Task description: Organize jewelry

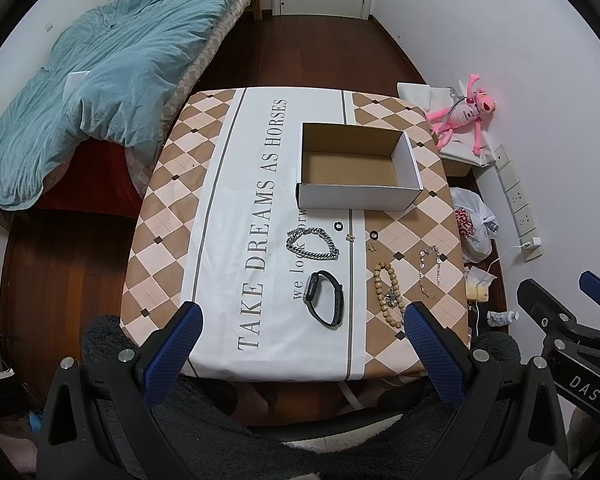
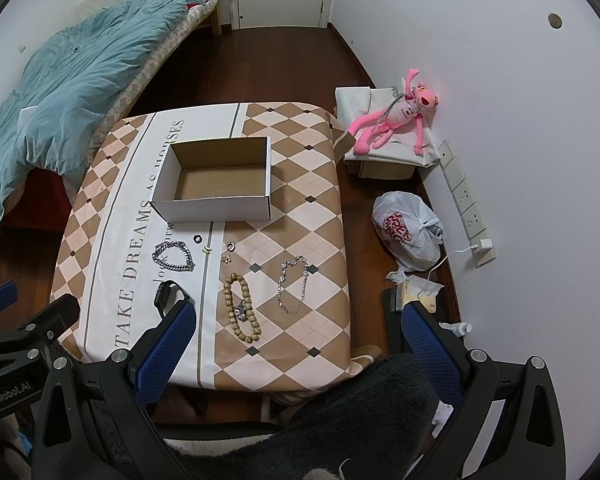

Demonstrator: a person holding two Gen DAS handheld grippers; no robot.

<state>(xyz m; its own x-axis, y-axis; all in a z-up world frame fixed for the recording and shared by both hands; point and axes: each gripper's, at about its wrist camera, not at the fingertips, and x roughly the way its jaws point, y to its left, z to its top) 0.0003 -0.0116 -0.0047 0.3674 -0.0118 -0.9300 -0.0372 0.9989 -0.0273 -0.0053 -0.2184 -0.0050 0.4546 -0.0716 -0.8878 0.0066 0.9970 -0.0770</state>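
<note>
- Above the near edge of the table (image 1: 168, 184), the left claw (image 1: 302, 325) hangs spread wide, released, gripping and touching nothing.
- Beside it, the right claw (image 2: 299, 325) is likewise released, fingers far apart, nothing between them; in the left view it shows at the right edge (image 1: 572, 304).
- Left view, past the claw: the black watch (image 1: 325, 297) lies just beyond the gap between the fingers, nearest of all the pieces.
- Right view: the watch (image 2: 168, 294) is partly hidden behind the left finger (image 2: 168, 344), and the bead bracelet (image 2: 242, 307) lies beyond the gap.
- Jewelry across the cloth, left to right: one heavy silver chain (image 1: 311, 244), one watch, one bead bracelet (image 1: 389, 293) with a small metal charm, one thin silver chain (image 1: 430, 271).
- Small pieces between the chains and the box: two dark rings (image 1: 338, 225) (image 1: 374, 235), one pale bit (image 1: 351, 237), and one tiny gold item (image 1: 371, 246) too small to name.
- One open cardboard box (image 1: 358, 196) sits farther back on the table, behind all the jewelry, well apart from both claws; nothing lies in it.
- Off the table to the right: one pink plush (image 2: 396, 118) by the wall and one white plastic bag (image 2: 408, 230) on the floor.
</note>
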